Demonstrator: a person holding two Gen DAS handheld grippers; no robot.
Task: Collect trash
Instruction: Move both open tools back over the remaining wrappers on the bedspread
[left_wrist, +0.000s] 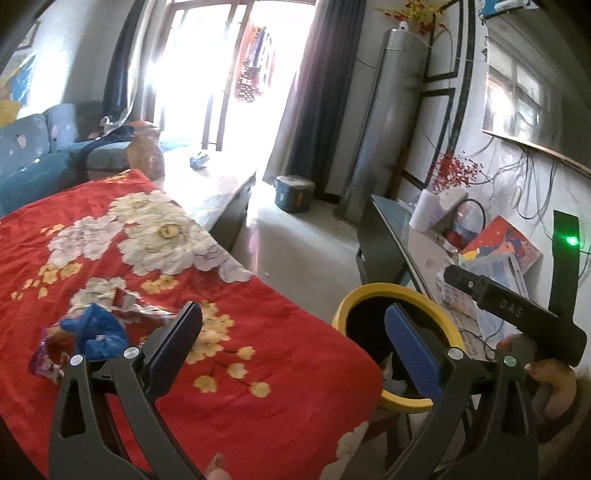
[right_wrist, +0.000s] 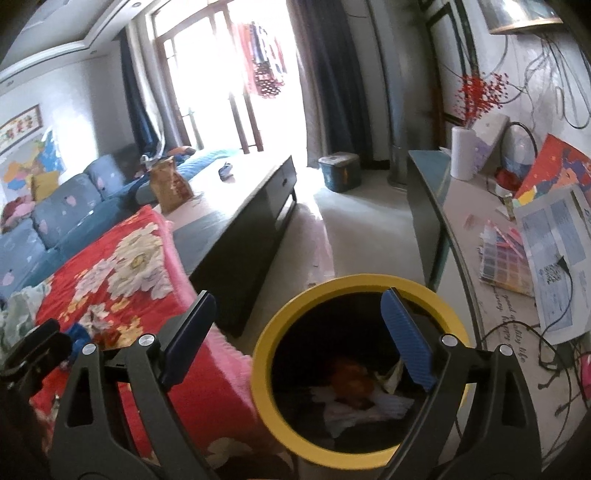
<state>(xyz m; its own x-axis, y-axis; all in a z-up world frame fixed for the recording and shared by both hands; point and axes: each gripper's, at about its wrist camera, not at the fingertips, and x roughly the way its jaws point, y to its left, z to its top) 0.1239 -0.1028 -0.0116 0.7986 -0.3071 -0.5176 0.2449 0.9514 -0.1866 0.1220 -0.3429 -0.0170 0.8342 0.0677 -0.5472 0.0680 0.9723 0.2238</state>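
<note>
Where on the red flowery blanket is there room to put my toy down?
The red blanket is bare in the middle, between the wrapper pile at its left and the yellow-rimmed bin off its right edge. The big white flowers farther back are bare too. The long side table by the wall is crowded with papers and cords.

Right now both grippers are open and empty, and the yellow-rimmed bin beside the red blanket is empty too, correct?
Not quite: the bin already holds crumpled trash, as the right wrist view shows. Both grippers, left and right, are open and empty beside the red blanket.
</note>
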